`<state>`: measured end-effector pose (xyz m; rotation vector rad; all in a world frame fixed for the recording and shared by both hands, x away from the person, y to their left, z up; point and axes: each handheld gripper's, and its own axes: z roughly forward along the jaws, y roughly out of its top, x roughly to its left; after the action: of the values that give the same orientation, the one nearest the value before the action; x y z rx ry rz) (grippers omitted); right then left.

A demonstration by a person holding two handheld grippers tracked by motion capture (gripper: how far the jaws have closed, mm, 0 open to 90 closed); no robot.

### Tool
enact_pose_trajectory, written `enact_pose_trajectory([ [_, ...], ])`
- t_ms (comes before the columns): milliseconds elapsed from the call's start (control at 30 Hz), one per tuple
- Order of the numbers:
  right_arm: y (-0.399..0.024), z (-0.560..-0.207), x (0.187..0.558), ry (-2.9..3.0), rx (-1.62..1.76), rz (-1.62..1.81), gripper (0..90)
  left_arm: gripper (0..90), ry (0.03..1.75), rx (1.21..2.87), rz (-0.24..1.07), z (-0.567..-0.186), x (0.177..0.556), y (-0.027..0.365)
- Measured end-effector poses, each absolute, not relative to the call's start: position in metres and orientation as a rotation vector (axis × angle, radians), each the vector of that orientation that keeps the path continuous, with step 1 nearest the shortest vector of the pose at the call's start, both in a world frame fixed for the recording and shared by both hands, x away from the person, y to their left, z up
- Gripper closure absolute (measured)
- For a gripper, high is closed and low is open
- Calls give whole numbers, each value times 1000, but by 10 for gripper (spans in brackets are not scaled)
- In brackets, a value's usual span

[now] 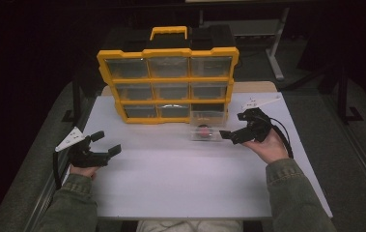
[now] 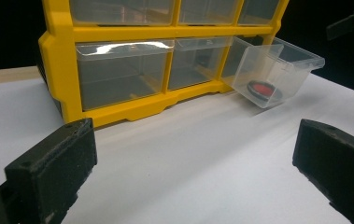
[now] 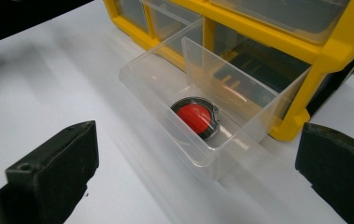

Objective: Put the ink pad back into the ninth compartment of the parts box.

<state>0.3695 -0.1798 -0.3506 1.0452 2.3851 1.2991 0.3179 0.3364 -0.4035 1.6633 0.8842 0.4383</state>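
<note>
A yellow organiser (image 1: 168, 79) with clear drawers stands at the back of the white table (image 1: 180, 179). Its bottom right drawer (image 1: 208, 126) is pulled out and tilts down onto the table. Inside lies a round red and black disc (image 1: 203, 131) (image 2: 264, 89) (image 3: 195, 117). My right gripper (image 1: 233, 126) is open just right of the drawer, jaws wide apart and nothing between them. My left gripper (image 1: 107, 142) is open near the table's left edge, well short of the organiser (image 2: 118, 70).
The organiser has a yellow carry handle (image 1: 169, 31) on top. The other drawers (image 2: 123, 72) are pushed in. A metal table leg (image 1: 274, 48) stands behind at the right. Dark floor surrounds the table.
</note>
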Motion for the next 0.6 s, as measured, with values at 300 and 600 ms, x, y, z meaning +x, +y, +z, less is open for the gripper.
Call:
enact_pose_trajectory([
  [300, -188, -360, 361, 2354, 1062, 1336, 0, 0, 887, 1666, 432, -404, 319, 336],
  [600, -200, -372, 352, 2316, 1111, 1368, 0, 0, 883, 1668, 427, -404, 319, 336],
])
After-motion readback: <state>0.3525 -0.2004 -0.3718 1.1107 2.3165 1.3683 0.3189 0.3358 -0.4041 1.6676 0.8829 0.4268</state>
